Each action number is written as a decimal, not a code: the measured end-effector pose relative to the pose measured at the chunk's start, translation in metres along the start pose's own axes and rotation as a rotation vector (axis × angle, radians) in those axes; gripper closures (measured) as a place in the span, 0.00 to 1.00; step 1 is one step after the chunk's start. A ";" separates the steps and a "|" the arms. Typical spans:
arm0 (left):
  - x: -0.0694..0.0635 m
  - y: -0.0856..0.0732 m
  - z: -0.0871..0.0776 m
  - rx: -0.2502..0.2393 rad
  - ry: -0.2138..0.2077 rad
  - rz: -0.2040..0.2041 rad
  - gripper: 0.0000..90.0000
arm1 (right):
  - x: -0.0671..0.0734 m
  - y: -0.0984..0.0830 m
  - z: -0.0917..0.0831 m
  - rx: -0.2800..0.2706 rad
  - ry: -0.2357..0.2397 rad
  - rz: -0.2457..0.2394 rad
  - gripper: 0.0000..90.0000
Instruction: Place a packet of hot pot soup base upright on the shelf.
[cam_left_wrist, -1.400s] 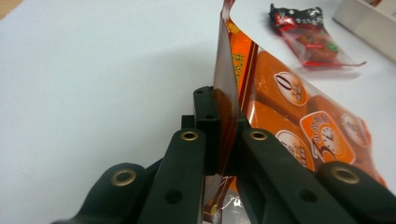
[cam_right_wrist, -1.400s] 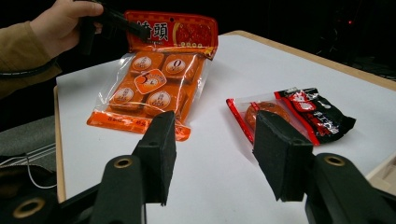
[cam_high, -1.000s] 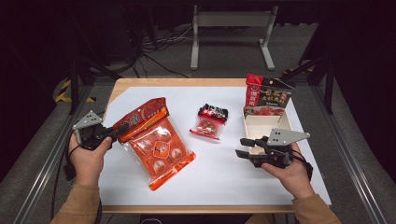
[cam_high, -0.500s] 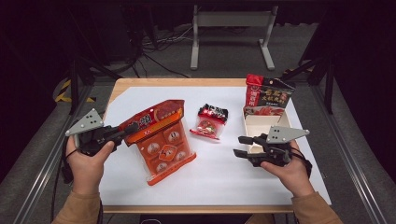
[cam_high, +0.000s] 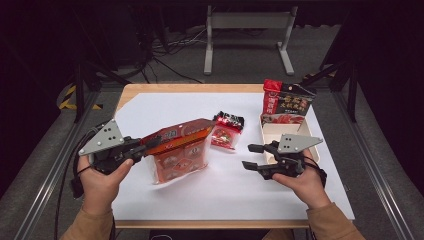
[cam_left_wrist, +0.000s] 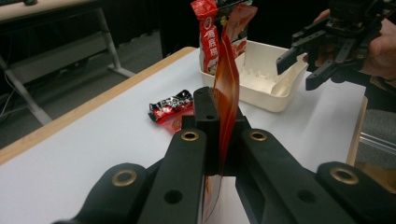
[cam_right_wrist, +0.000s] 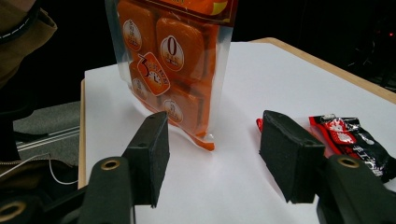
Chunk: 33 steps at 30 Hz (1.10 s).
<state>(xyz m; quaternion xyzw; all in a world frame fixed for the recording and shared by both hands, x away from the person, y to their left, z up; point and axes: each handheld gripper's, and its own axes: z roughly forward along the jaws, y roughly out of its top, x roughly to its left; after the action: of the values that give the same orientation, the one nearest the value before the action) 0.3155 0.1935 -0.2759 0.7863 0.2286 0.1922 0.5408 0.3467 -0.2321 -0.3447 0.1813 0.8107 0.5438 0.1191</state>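
My left gripper (cam_high: 145, 145) is shut on the top seam of an orange snack bag (cam_high: 180, 155), which hangs tilted with its lower edge on the white sheet. In the left gripper view the seam (cam_left_wrist: 226, 70) rises from between the closed jaws of my left gripper (cam_left_wrist: 223, 121). My right gripper (cam_high: 250, 156) hovers right of the bag, open. Its jaws have just been opening, with nothing between them. In the right gripper view, the bag (cam_right_wrist: 173, 60) stands beyond my right gripper (cam_right_wrist: 215, 154).
A small red and black packet (cam_high: 226, 131) lies flat behind the bag. A white tray (cam_high: 272, 131) at the right holds an upright red and black pouch (cam_high: 286, 102). The wooden table edge (cam_high: 200, 87) borders the white sheet (cam_high: 215, 195).
The left gripper has risen and shifted right, lifting the orange bag from flat to hanging. The right gripper's jaws stand wider apart; that hand has stayed in place.
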 end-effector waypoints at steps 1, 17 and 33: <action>-0.002 0.002 0.000 -0.001 -0.004 0.005 1.00 | -0.001 0.001 0.001 -0.003 0.001 -0.006 0.47; -0.024 0.023 0.009 -0.033 -0.090 0.067 1.00 | 0.001 0.011 0.022 -0.042 0.058 -0.052 0.38; -0.035 0.037 0.039 -0.063 -0.192 0.086 1.00 | 0.004 0.007 0.051 -0.115 0.180 -0.087 0.36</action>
<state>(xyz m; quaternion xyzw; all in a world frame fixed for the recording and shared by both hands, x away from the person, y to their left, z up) 0.3138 0.1330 -0.2562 0.7927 0.1354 0.1461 0.5761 0.3643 -0.1850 -0.3572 0.0890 0.7927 0.5977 0.0796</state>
